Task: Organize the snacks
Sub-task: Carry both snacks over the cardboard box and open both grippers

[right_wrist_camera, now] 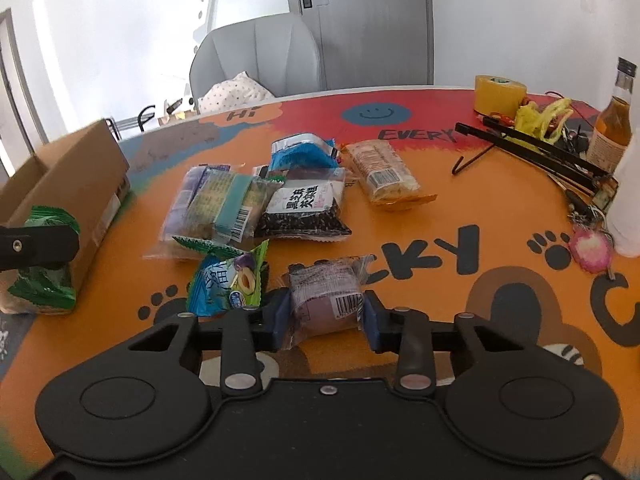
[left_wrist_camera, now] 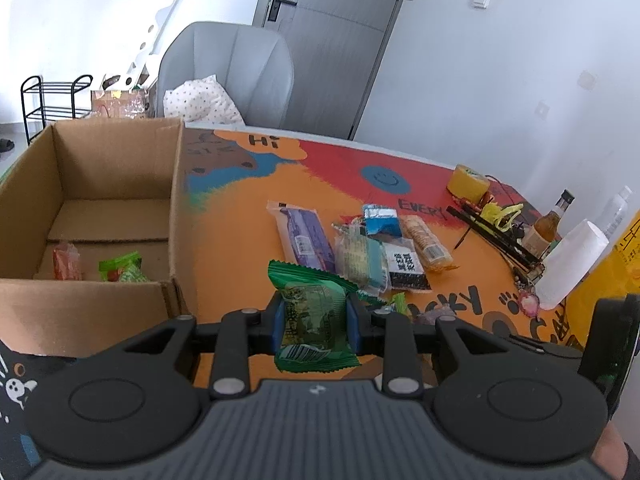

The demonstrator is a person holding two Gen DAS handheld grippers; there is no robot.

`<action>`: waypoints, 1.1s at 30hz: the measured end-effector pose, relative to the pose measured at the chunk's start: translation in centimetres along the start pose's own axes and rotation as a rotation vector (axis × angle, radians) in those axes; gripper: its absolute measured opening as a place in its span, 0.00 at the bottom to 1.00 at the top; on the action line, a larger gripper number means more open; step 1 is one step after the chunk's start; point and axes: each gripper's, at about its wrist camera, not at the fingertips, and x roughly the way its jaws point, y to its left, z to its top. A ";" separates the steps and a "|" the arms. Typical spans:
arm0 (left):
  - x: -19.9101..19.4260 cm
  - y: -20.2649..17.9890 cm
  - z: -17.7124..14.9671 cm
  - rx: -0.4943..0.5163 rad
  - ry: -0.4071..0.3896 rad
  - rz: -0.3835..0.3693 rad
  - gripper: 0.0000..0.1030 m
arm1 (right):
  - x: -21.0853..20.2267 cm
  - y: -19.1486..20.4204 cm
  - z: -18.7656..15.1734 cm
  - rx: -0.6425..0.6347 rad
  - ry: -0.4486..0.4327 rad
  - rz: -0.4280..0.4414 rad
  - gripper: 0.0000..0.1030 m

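Your left gripper is clenched on a green packet, held just right of the box. Your right gripper straddles a purple snack lying on the counter, its pads seemingly pressing the wrapper. Next, I judge: carry both over the box and drop them in.

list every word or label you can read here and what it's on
"HI" on the tablecloth, far side.
"EVERY" on the tablecloth, by the blue smiley.
"CKY" on the tablecloth beside a paw print; its start is hidden.
Chinese characters on the black-seed packet; too blurred to quote.
Print and barcodes on the green packet, purple packet, plum packet and bottle label: too small to read.
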 end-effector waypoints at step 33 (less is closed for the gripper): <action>-6.3 8.2 3.0 -0.114 -0.146 0.097 0.29 | -6.9 9.3 5.1 -0.074 -0.185 0.194 0.34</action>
